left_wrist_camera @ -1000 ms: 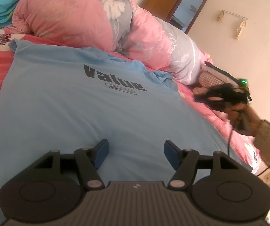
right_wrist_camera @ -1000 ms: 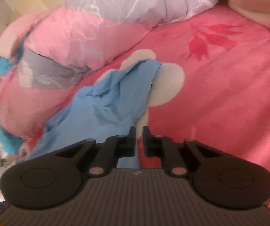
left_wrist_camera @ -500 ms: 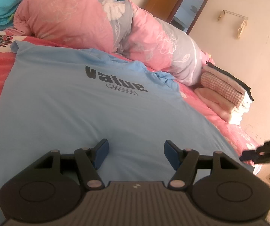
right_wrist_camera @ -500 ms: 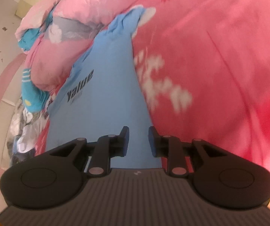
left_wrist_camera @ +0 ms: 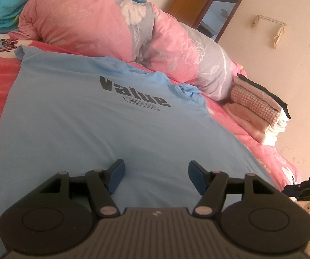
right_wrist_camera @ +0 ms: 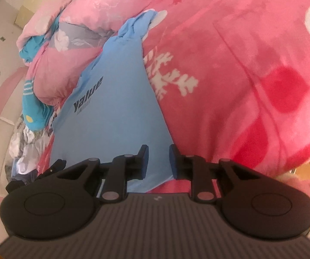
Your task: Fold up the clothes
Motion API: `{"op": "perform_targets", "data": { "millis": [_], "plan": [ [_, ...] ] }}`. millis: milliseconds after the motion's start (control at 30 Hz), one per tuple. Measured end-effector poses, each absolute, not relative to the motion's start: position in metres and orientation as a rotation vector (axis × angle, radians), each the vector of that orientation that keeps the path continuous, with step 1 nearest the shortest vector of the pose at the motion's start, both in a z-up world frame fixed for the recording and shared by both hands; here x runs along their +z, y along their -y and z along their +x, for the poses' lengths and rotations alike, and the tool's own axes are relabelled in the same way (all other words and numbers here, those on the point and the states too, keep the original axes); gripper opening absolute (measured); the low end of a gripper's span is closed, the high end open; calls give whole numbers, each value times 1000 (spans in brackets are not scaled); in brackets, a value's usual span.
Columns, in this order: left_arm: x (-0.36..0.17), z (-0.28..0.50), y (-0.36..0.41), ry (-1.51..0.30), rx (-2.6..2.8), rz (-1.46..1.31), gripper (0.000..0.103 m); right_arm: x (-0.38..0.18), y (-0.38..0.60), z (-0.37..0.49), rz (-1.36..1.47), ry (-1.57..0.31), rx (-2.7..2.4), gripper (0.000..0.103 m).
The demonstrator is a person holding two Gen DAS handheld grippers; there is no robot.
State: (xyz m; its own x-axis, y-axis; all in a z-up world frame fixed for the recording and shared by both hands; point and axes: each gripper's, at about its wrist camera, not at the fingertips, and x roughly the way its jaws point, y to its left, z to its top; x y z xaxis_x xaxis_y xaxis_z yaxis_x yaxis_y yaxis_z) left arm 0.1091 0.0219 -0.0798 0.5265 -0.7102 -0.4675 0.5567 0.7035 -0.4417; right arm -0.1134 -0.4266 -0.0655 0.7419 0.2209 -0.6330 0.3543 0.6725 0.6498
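Covering most of bed (right_wrist_camera: 252, 69), pink-red blanket, flat. Blue shirt (left_wrist_camera: 85, 133) spread face-up on it, "Value" print toward far end, collar against rolled pink duvet (left_wrist_camera: 103, 23). Folded stack (left_wrist_camera: 260, 112) far right, well apart from shirt. Left gripper (left_wrist_camera: 156, 173) hovers over shirt's near part, jaws wide, nothing between. Right gripper (right_wrist_camera: 158, 161) at shirt's near right edge, jaws just closed slightly, narrow gap, pads not pressing cloth.

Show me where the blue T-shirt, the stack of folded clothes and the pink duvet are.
blue T-shirt (left_wrist_camera: 79, 129): left wrist view, smooth chest panel.
stack of folded clothes (left_wrist_camera: 256, 103): left wrist view, checked piece.
pink duvet (left_wrist_camera: 85, 23): left wrist view, pink bulge.
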Motion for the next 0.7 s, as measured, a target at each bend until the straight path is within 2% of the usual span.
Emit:
{"op": "perform_targets", "data": {
  "millis": [400, 567, 600, 633, 700],
  "plan": [
    [-79, 107, -24, -670, -763, -257, 67, -65, 426, -125, 840, -695, -151, 22],
    [-80, 107, -24, -667, -762, -254, 67, -72, 413, -121, 780, -734, -133, 22],
    [-80, 107, -25, -667, -763, -253, 67, -71, 408, -120, 749, -737, -133, 19],
    [-80, 107, -25, -667, -763, -253, 67, -69, 405, -120, 718, -735, -144, 5],
    [-80, 107, -25, -666, -764, -254, 67, -64, 402, -124, 688, -713, -158, 3]
  ]
}}
